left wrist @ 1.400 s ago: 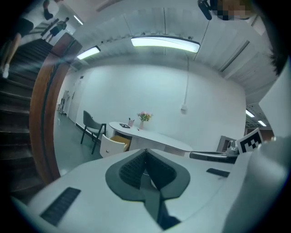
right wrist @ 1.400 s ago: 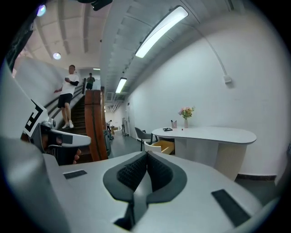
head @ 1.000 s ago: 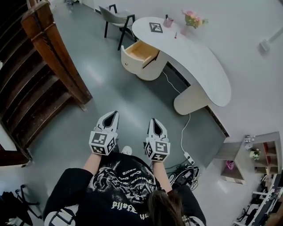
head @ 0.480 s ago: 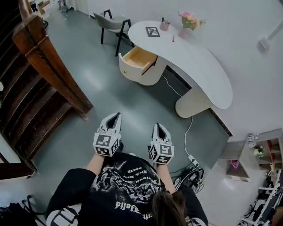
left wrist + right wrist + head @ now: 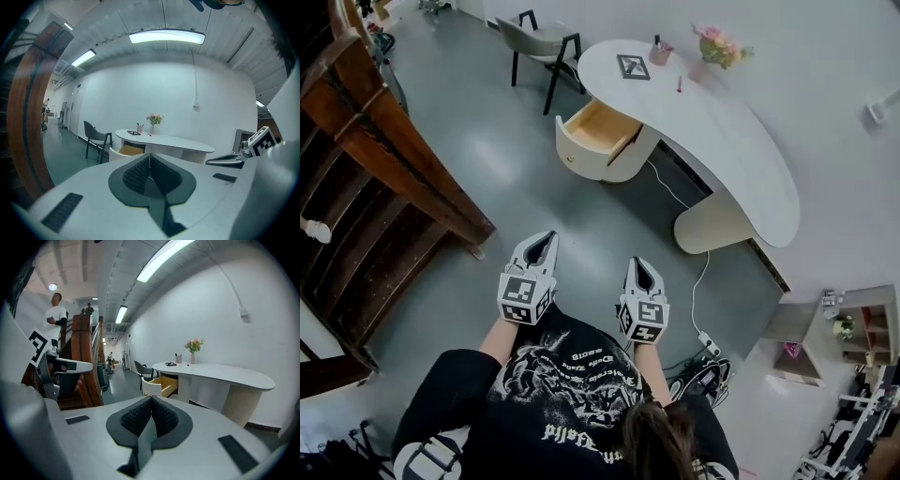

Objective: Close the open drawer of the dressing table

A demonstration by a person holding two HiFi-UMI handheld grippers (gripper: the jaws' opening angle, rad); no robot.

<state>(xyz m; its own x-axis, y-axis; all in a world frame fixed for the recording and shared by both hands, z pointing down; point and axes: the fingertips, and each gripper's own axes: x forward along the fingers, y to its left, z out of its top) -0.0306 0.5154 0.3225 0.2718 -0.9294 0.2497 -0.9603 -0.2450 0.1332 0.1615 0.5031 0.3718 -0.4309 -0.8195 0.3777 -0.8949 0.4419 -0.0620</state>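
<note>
Left hand-held gripper (image 5: 546, 237) and right hand-held gripper (image 5: 637, 262) closed, empty, well apart from seemingly half-open drawer (image 5: 598, 127)

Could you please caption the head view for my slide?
Person with left gripper and right gripper shut and empty, standing apart from the dressing table, whose drawer is open.

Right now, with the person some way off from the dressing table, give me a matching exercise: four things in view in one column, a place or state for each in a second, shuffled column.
Things:
1. drawer
2. chair
3. flowers
4. left gripper

Place or state:
A. on top of the dressing table, near the wall
B. shut, nothing between its jaws
C. pulled open, wooden inside showing
D. on the floor past the table's far end

Pairs: 1-C, 2-D, 3-A, 4-B
</note>
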